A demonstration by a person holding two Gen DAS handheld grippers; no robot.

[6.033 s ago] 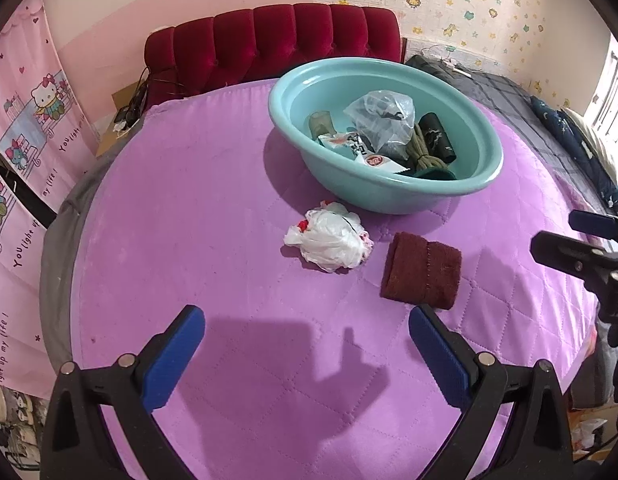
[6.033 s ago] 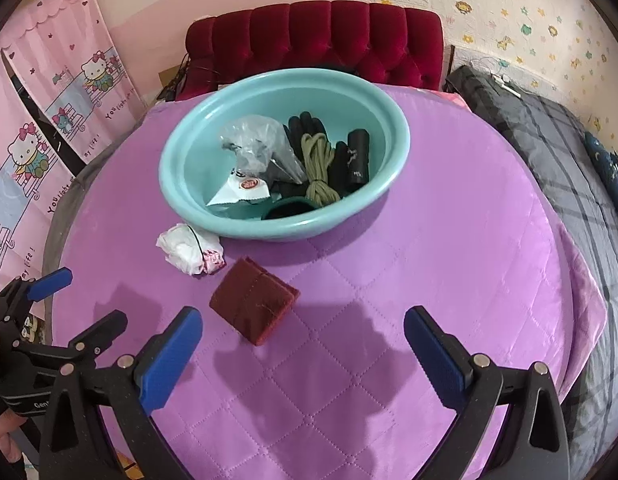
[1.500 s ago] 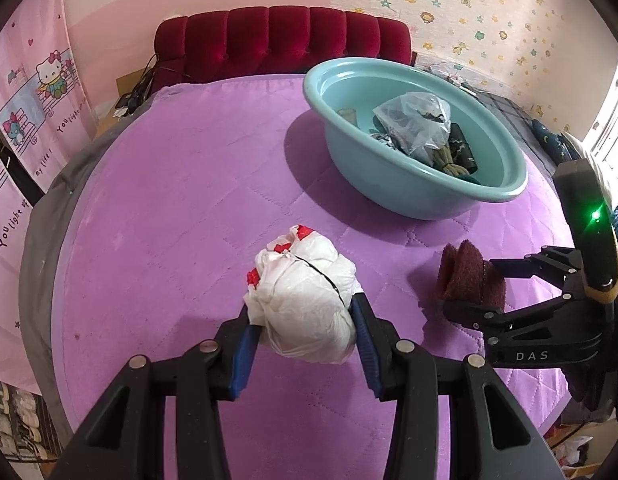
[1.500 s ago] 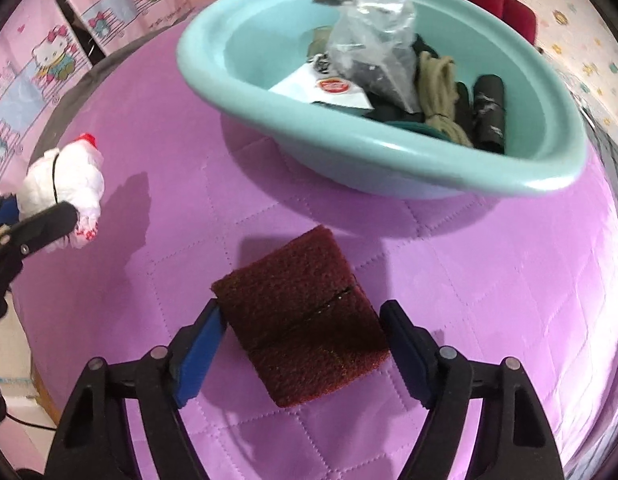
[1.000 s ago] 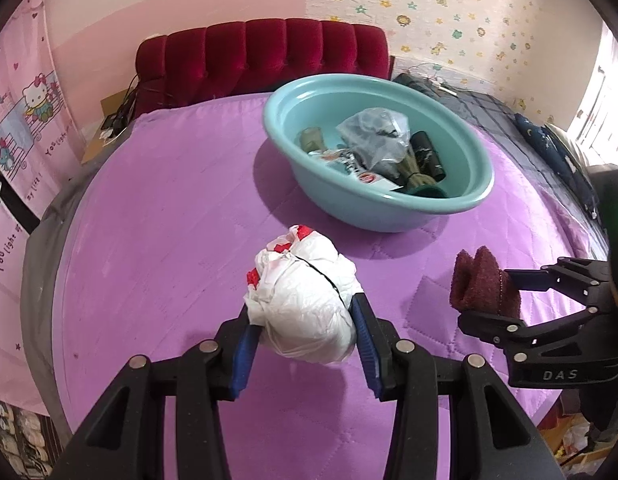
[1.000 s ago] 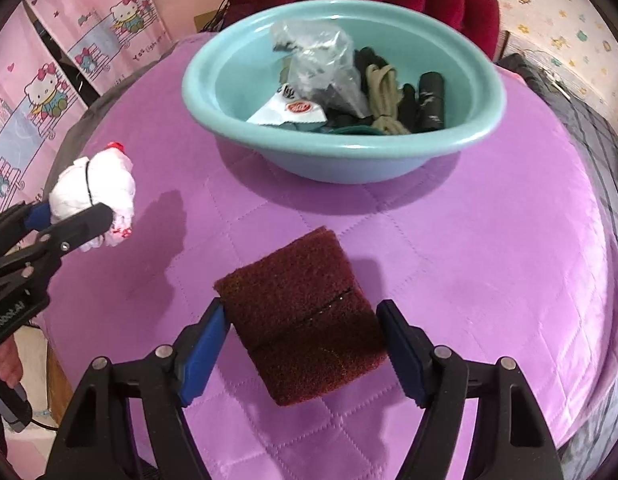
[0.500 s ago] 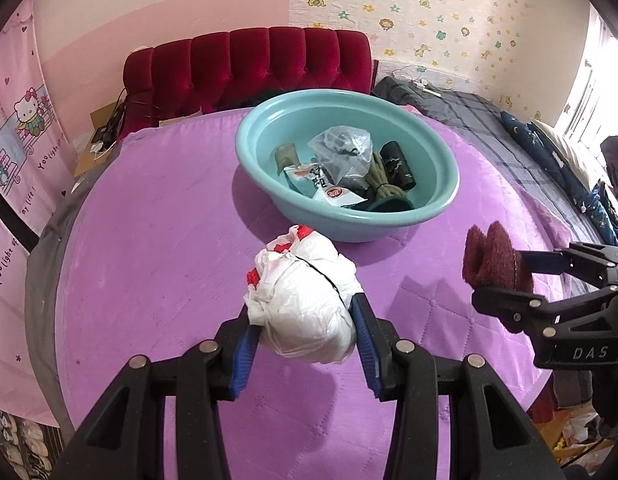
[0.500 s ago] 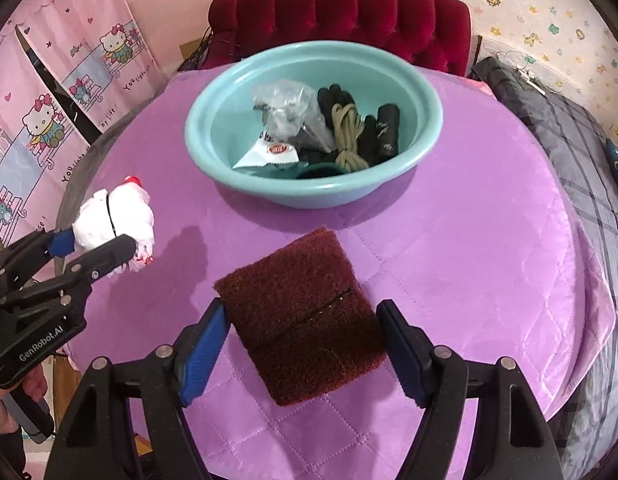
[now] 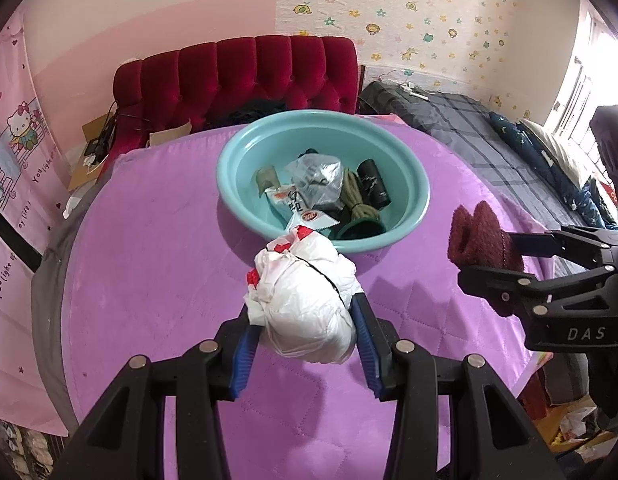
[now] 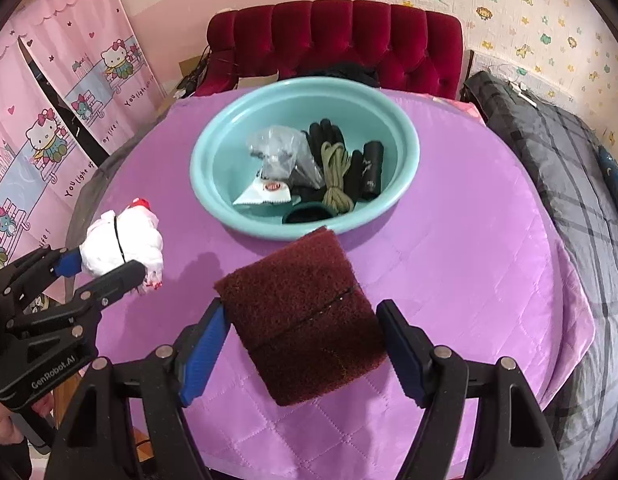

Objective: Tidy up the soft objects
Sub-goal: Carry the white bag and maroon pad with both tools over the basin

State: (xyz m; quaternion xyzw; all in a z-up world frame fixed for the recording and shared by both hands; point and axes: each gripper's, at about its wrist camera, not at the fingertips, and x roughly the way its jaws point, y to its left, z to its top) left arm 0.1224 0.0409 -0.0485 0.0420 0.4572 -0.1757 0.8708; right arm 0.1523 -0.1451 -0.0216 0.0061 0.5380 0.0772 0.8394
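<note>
Black glove (image 10: 323,136) in basin (image 10: 213,184), right view only.

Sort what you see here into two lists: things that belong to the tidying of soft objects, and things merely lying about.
Belonging to the job:
white plastic bag bundle, held in the left gripper
maroon folded cloth, held in the right gripper
teal basin, already holding soft items

Merely lying about:
red tufted headboard
grey plaid bedding
pink cartoon curtain
</note>
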